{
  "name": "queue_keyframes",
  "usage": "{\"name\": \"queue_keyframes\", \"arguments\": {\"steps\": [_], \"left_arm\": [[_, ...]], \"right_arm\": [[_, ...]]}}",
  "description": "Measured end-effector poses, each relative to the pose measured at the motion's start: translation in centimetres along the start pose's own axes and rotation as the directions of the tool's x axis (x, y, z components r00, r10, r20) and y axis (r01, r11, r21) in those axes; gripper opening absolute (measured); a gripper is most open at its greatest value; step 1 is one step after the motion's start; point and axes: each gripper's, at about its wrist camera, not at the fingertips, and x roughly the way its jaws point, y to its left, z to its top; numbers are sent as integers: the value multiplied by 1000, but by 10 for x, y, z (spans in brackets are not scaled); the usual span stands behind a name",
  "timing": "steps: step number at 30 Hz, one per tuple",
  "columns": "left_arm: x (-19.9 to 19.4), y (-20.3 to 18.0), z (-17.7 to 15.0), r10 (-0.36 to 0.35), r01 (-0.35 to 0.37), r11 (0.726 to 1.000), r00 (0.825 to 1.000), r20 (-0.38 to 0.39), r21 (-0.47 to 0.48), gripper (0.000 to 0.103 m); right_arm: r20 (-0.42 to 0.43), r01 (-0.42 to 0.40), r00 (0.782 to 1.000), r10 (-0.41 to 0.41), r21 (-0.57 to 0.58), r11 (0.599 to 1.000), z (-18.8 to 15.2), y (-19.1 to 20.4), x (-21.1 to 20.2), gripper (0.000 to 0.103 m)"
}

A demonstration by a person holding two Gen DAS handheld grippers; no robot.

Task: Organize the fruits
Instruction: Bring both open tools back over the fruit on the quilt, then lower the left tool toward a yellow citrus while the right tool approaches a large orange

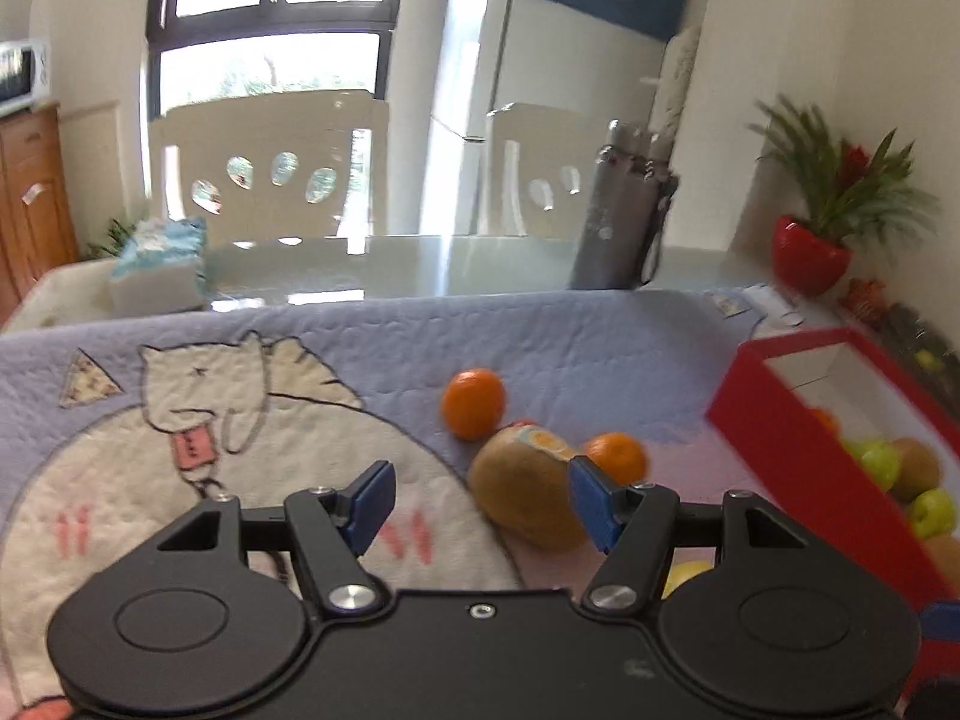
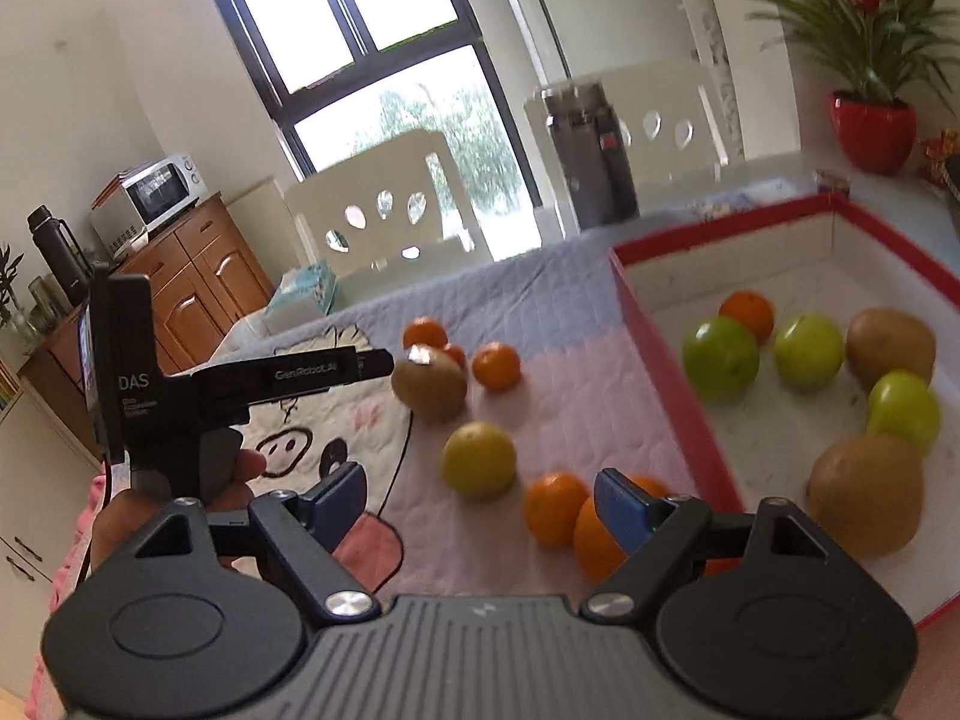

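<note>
Jaws on both grippers stand apart, holding nothing. Left gripper (image 1: 480, 504) hovers over the quilted cat mat (image 1: 180, 420) — a brown kiwi (image 1: 522, 492) lies just beside its right finger, two oranges near it. Right gripper (image 2: 480, 501) hangs above loose oranges and a yellow-green fruit (image 2: 479, 461) on the mat. Red box (image 2: 672, 360) at right holds green apples, kiwis and one orange.

Daylight pours through a dark-framed window (image 2: 384, 54) behind white chairs (image 1: 270, 168). A microwave (image 2: 153, 195) sits on a wooden cabinet (image 2: 198, 276).
</note>
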Motion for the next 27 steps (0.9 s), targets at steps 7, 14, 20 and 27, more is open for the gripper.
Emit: {"name": "queue_keyframes", "arguments": {"steps": [7,14,20,27], "left_arm": [[3,3,-3,-11,11,1000,1000,-7,-2,76],[8,7,-4,-22,21,1000,1000,-20,-15,76],[7,6,-4,-30,30,999,1000,-9,-17,76],[8,5,-6,-33,33,999,999,-16,-3,76]], "right_arm": [[-17,10,1000,-11,-66,998,-11,18,7,85],[-25,27,999,-29,-87,996,-13,19,12,85],[-22,37,999,-38,-68,997,-14,9,10,85],[-55,37,998,-39,-46,998,-19,2,14,87]]}}
